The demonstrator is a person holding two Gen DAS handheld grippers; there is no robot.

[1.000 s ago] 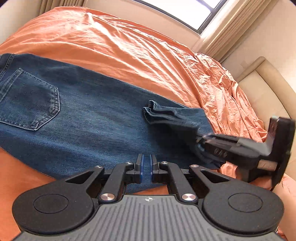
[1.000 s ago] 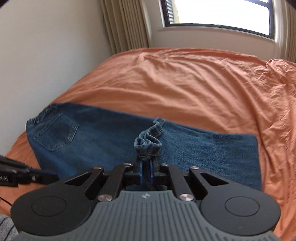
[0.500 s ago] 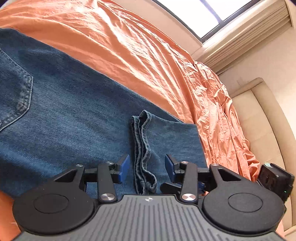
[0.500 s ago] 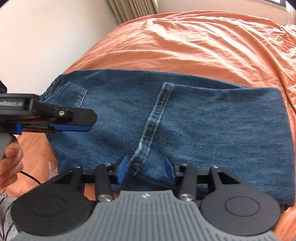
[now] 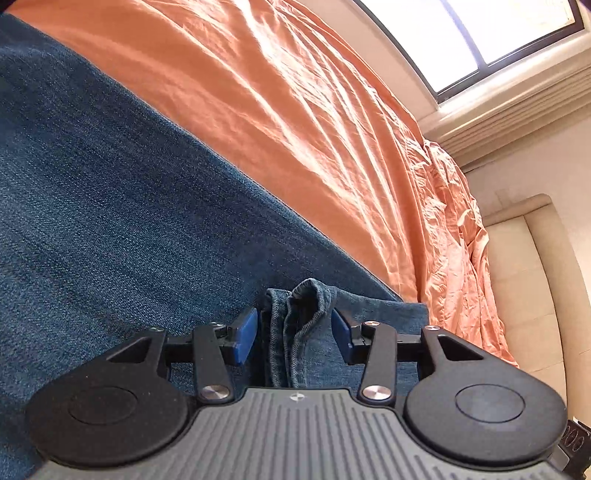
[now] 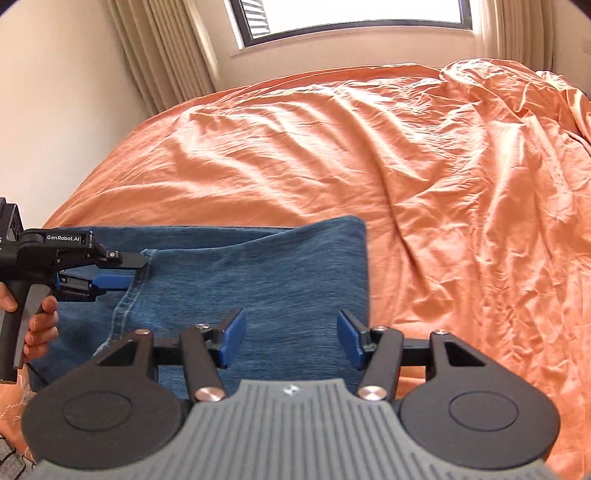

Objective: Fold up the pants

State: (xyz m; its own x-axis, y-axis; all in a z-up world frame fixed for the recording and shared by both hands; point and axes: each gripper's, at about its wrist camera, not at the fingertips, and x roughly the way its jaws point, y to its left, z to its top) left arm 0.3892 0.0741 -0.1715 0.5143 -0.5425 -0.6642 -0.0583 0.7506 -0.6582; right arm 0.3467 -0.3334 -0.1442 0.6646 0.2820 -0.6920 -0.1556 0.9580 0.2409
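Blue jeans [image 6: 277, 266] lie folded on the orange bedsheet [image 6: 332, 147], the leg end laid back over the upper part. In the left wrist view the denim [image 5: 110, 221] fills the left side, and the bunched leg hem [image 5: 299, 314] lies between the blue pads of my left gripper [image 5: 293, 332]. Its jaws are closing, and the pads stand just clear of the hem on both sides. My right gripper [image 6: 291, 334] hovers over the folded end of the jeans, its jaws opening with nothing between them. At the left of that view is the left gripper [image 6: 135, 271], at the hem seam [image 6: 127, 306].
The wrinkled orange sheet [image 5: 277, 92] covers the whole bed. A beige padded headboard [image 5: 524, 277] borders it on the right. A window [image 6: 351, 18], curtains [image 6: 159, 55] and a wall stand beyond the bed. A person's hand [image 6: 40, 325] holds the left gripper's handle.
Both grippers were shut on the lifted leg hems, then lowered them onto the jeans and opened. The right one has slid right, off the hem. The left has sunk closer to it.
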